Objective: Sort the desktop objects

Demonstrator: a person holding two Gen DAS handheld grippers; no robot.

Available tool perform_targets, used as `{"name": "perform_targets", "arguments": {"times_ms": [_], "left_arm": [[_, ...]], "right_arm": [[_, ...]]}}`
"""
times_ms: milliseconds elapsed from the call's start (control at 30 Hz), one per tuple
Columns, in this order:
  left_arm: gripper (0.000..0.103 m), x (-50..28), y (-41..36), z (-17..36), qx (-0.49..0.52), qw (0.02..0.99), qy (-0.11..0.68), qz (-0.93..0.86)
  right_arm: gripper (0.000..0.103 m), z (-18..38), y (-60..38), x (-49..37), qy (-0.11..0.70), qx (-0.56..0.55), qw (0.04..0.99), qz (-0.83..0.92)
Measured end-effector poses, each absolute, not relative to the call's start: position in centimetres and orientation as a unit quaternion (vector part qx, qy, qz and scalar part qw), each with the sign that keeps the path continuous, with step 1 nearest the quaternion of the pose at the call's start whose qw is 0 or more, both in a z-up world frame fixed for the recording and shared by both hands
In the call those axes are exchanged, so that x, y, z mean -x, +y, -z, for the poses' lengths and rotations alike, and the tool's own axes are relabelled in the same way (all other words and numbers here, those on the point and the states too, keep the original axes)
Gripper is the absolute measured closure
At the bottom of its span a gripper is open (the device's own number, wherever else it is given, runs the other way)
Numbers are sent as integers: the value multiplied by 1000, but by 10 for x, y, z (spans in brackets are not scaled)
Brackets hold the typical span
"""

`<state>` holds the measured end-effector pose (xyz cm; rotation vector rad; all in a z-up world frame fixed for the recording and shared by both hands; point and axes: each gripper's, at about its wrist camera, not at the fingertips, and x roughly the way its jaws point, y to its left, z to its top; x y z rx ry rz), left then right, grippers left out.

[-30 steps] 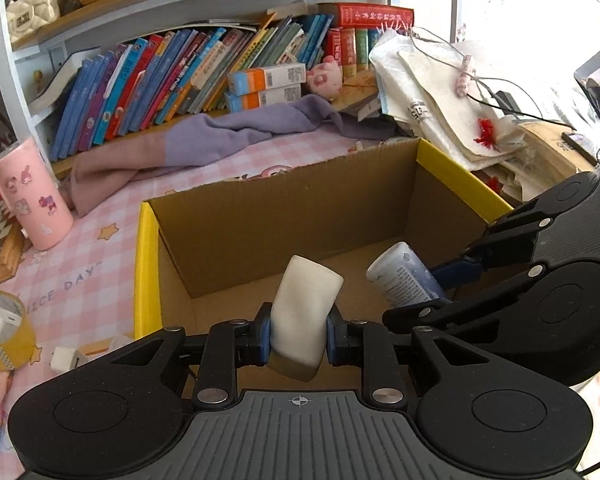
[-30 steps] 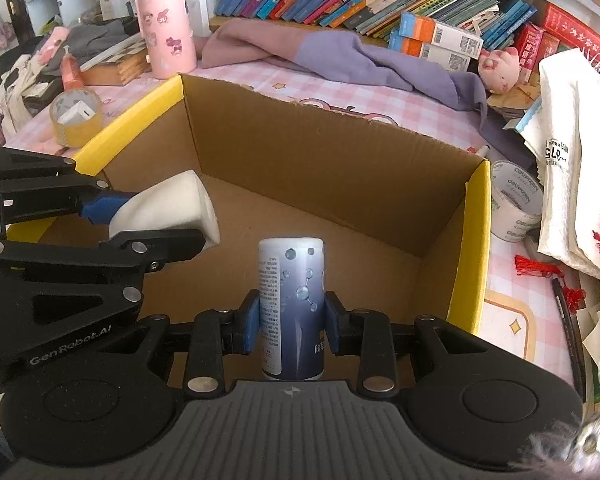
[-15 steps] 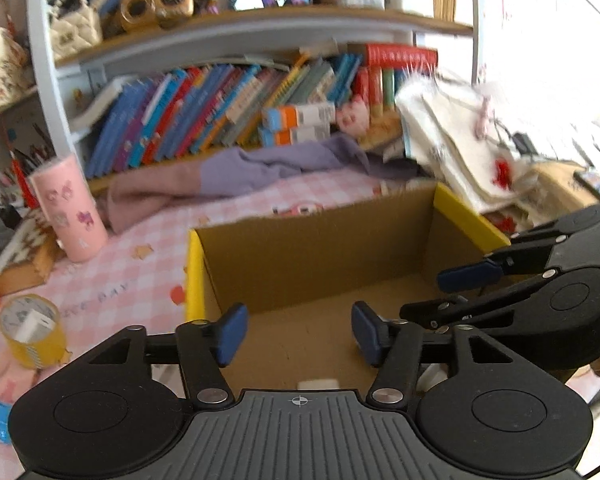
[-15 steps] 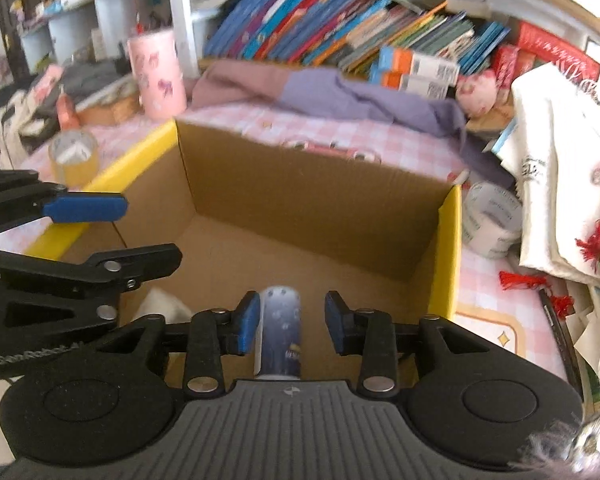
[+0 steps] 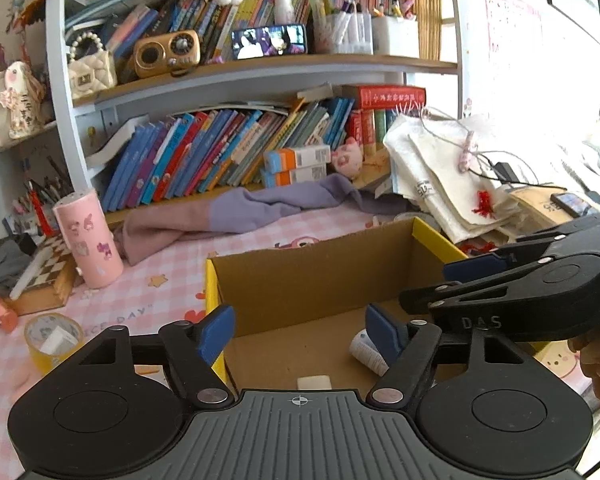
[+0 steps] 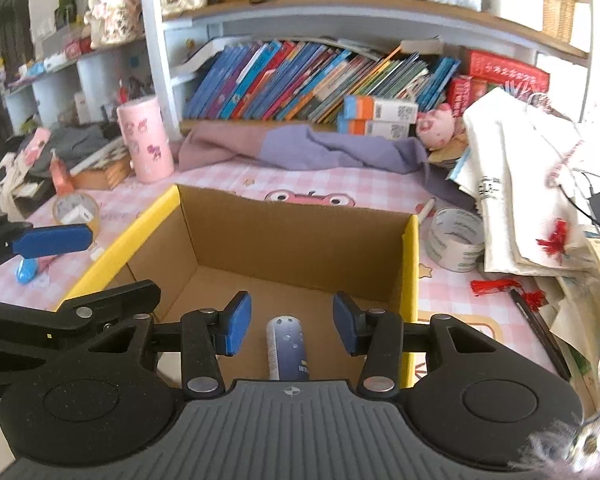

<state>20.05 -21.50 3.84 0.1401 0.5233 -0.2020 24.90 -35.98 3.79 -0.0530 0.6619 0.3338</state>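
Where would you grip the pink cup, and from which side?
Grip the pink cup across its mid-body, coming in level from the front. It stands upright on the desk, a plain cylinder, with books and a shelf post close behind it.

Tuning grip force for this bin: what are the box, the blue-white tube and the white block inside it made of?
Box: corrugated cardboard, matte brown, yellow-faced rims. Tube: likely plastic, smooth printed surface with slight sheen. White block: matte and pale, probably foam or eraser; mostly hidden behind the gripper body, so uncertain.
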Motion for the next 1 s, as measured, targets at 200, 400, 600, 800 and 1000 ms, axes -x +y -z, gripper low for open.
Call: {"name": "perform_targets", "arguments": {"times_ms": [200,400,600,800,1000], "left_arm": [[28,-189,-201,-39,-60,960,253,108],[27,-179,-186,-40,-64,958,249,128],[27,-165,-169,-39,-70,955,247,151],[27,-150,-147,-35,-72,949,249,178],[27,-132,-121,-30,-70,942,264,197]], "right_arm": [[59,-41,-360,-223,304,5,945,-123],[59,-42,-354,-197,291,-4,953,-82],[59,-43,-341,-173,285,-10,958,-42],[58,-40,-324,-149,285,-12,959,-8],[58,-35,-300,-123,291,-20,956,22]]}}
